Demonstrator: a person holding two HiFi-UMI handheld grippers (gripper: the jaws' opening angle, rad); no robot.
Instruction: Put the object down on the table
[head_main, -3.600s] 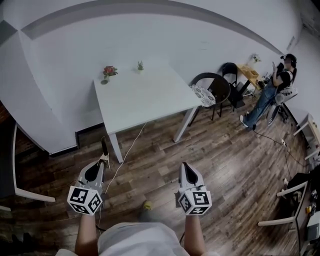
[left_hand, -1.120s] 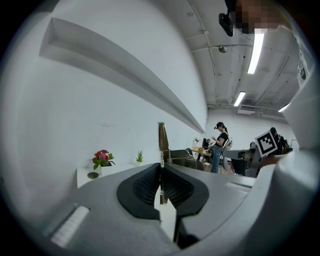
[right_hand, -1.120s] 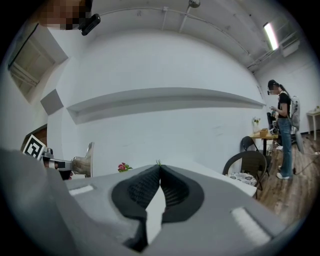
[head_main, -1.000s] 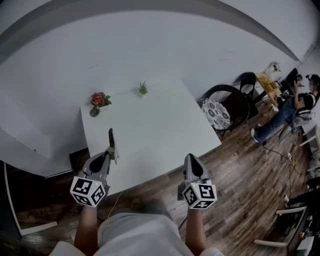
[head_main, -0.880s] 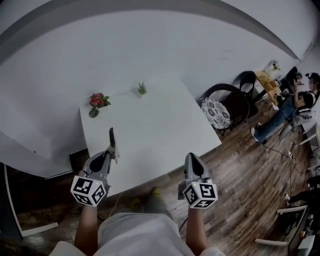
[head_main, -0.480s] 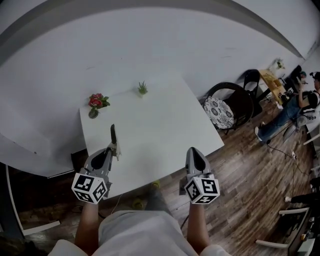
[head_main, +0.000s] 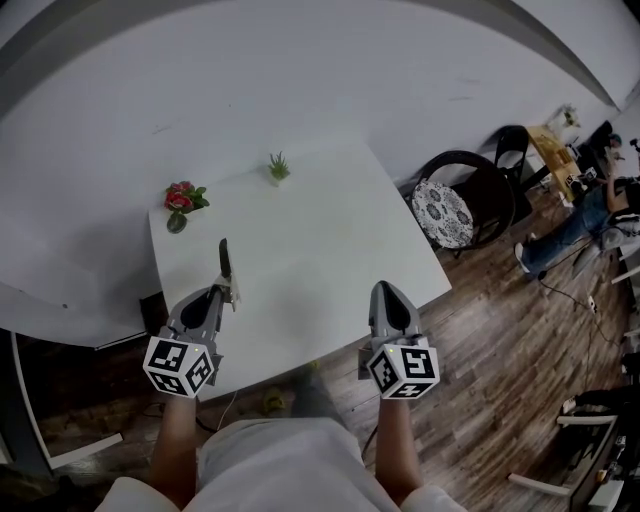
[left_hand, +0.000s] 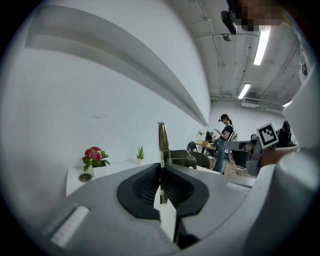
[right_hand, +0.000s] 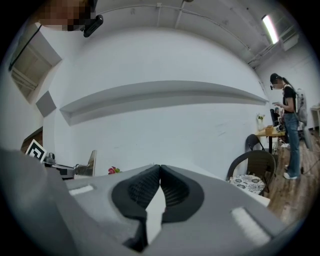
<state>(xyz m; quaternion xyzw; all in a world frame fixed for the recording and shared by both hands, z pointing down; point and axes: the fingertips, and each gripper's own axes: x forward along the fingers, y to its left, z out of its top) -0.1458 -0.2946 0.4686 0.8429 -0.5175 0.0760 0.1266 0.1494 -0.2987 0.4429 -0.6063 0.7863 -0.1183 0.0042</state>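
Table (head_main: 330, 230): one, square, with a smooth matt white top, standing on brown wood-plank flooring (head_main: 500, 330).

Left gripper (head_main: 220, 292): grey moulded body with black ribbed pads. The jaws are clamped on the object (head_main: 223, 260), one slim, flat, blade-like piece with a dark tapered far end and a paler part next to the pads. In the left gripper view the left gripper (left_hand: 161, 172) pinches the thin edge of the object (left_hand: 162, 137), which stands upright above the pads. The object hangs over the near left corner of the table, held in the jaws rather than lying on the top.

Right gripper (head_main: 386, 290): same build, positioned over the near edge toward the right corner. In the right gripper view the right gripper (right_hand: 159, 172) has its pads pressed together with nothing between them.

Markings: each gripper carries one marker cube (head_main: 180, 366) (head_main: 403, 370), two in all, with black-and-white square patterns on the faces.

Potted plants: two. The red flowers (head_main: 178, 198) stand at the far left corner, and the small green plant (head_main: 277, 166) stands at the middle of the far edge.

Chairs: two dark ones beyond the right edge. The nearer chair (head_main: 470, 205) has a round patterned cushion.
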